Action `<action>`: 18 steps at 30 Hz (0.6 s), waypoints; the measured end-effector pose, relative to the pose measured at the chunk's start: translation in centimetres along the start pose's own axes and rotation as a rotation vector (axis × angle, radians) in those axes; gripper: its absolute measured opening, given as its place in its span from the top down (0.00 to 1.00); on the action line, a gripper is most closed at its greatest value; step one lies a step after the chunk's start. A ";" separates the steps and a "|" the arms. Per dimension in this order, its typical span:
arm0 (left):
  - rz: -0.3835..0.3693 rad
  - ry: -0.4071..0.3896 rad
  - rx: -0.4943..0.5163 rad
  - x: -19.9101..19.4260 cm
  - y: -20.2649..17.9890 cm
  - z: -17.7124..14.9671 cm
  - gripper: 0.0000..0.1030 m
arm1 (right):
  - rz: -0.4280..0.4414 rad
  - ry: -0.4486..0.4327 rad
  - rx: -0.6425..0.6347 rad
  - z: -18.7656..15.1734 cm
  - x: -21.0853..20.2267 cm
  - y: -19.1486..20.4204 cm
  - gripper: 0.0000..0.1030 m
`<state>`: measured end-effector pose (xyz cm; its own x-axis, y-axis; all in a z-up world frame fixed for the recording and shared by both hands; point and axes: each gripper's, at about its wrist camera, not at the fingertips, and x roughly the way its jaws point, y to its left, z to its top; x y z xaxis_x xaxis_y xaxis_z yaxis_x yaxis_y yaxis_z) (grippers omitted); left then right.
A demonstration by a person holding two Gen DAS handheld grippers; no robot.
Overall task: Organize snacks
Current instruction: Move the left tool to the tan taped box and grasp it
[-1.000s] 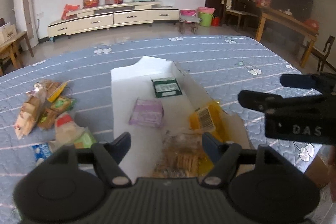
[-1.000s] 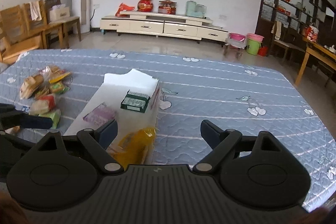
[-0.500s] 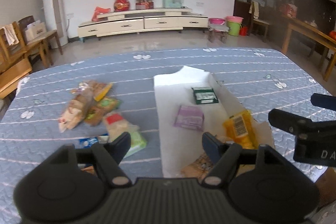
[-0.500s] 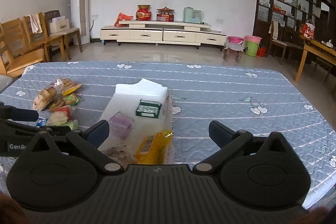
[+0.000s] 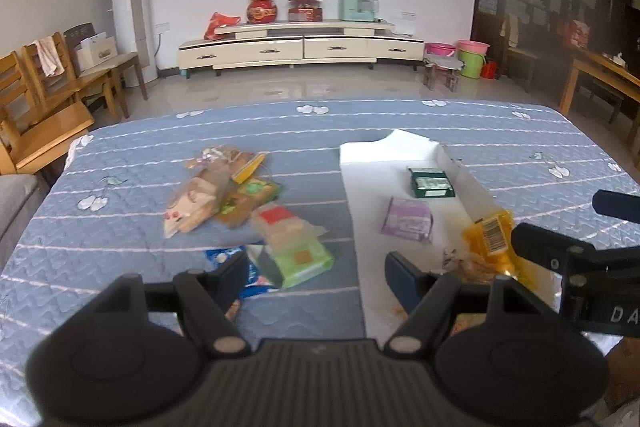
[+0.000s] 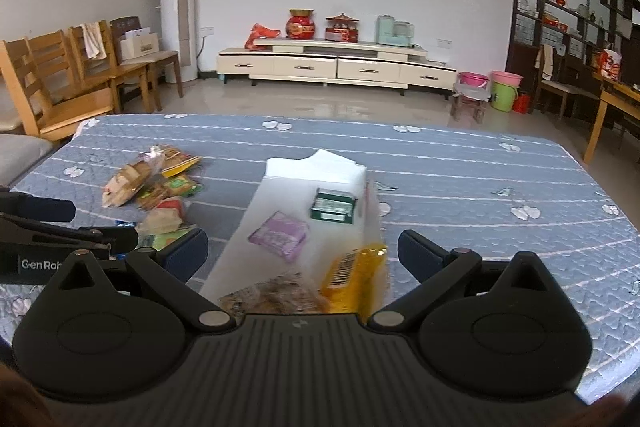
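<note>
Snacks [image 5: 240, 203] lie heaped on the blue quilted table [image 5: 500, 131], left of the white tray [image 5: 362, 195] holding a green box [image 5: 431, 182], purple packet [image 5: 408, 219] and yellow bag [image 5: 490, 241]. Left gripper [image 5: 316, 273] and right gripper [image 6: 303, 251] hover near, fingers spread, empty.

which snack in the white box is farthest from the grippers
The dark green packet, at the far end of the white box, beyond the purple packet and yellow packet.
</note>
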<state>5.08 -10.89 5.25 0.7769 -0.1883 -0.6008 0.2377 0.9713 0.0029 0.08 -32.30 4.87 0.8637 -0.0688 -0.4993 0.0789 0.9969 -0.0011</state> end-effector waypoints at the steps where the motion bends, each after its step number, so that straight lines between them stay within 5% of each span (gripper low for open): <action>1: 0.002 0.001 -0.003 0.0 0.2 -0.1 0.28 | 0.004 0.000 -0.003 0.0 0.0 0.2 0.00; 18: 0.050 0.010 -0.060 -0.4 4.6 -1.3 0.28 | 0.073 0.022 -0.053 -0.3 1.1 4.1 0.00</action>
<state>5.11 -6.18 4.42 0.7810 -0.1378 -0.6091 0.1626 0.9866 -0.0147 1.19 -28.26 4.05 0.8549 0.0048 -0.5188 -0.0111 0.9999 -0.0089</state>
